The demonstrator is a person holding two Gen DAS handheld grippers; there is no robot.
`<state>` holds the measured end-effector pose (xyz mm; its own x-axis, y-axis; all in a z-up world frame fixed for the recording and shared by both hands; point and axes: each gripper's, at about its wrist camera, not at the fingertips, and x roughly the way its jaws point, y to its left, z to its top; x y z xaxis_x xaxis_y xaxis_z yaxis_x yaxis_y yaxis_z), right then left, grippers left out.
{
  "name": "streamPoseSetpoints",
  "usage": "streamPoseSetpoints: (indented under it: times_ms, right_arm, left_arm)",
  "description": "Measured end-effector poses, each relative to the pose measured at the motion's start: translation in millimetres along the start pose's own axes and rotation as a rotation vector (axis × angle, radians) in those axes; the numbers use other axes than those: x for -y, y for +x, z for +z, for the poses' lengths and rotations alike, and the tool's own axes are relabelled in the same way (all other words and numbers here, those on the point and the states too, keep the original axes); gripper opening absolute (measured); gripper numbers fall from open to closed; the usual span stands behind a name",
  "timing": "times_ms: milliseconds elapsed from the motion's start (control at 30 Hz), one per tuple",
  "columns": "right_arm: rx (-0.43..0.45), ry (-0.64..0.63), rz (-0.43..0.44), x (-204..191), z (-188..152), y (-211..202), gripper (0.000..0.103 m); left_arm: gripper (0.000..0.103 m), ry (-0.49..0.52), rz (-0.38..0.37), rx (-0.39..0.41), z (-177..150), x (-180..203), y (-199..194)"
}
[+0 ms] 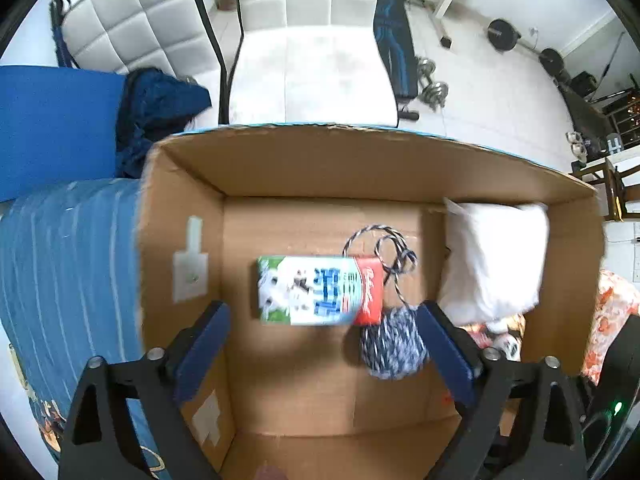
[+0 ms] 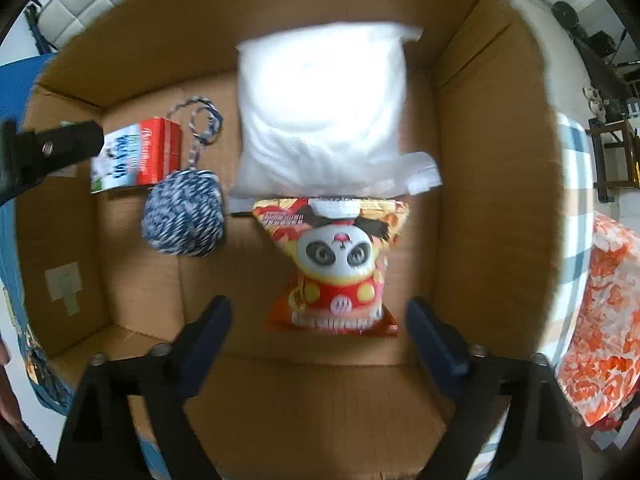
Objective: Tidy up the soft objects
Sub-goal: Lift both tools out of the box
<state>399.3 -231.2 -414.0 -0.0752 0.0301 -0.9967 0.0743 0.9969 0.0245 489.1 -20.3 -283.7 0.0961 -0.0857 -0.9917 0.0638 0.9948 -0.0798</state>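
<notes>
An open cardboard box (image 1: pixel 320 160) holds the soft things. In the left wrist view my left gripper (image 1: pixel 324 312) hangs open over a green, white and red wrapped pack (image 1: pixel 316 290), its pads clear of it. A blue-and-white yarn ball (image 1: pixel 394 344) with a loose strand lies by the right finger, and a white stuffed bag (image 1: pixel 494 260) fills the far right corner. In the right wrist view my right gripper (image 2: pixel 319 308) stands open above a panda-printed snack bag (image 2: pixel 338 268), not touching it. The white bag (image 2: pixel 324 120), yarn ball (image 2: pixel 184 214) and pack (image 2: pixel 136 156) lie beyond.
The box (image 2: pixel 480 160) sits on a blue striped bed cover (image 1: pixel 68 260). A dark blue garment (image 1: pixel 160 108) and white quilted chairs (image 1: pixel 316 60) lie behind it, with gym weights (image 1: pixel 504 34) on the floor. An orange floral cloth (image 2: pixel 600 320) lies right of the box.
</notes>
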Motion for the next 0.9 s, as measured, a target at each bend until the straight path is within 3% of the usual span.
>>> streamPoseSetpoints:
  times_ms: [133,200,433,900]
  right_arm:
    - [0.092,0.003,-0.005,-2,-24,-29,0.097]
    - [0.148,0.005,-0.022,-3,-38,-43,0.103]
    - [0.291,-0.009,-0.032,9,-81,-96,0.103]
    - [0.476,-0.027,0.014,29,-177,-178,0.103]
  left_arm:
    - [0.102,-0.003,0.015,0.085,-28,-12,-22]
    - [0.102,-0.008,0.015,0.124,-45,-12,-36]
    - [0.102,-0.051,0.023,0.242,-102,-2,-79]
    - [0.102,-0.097,0.059,0.428,-197,19,-167]
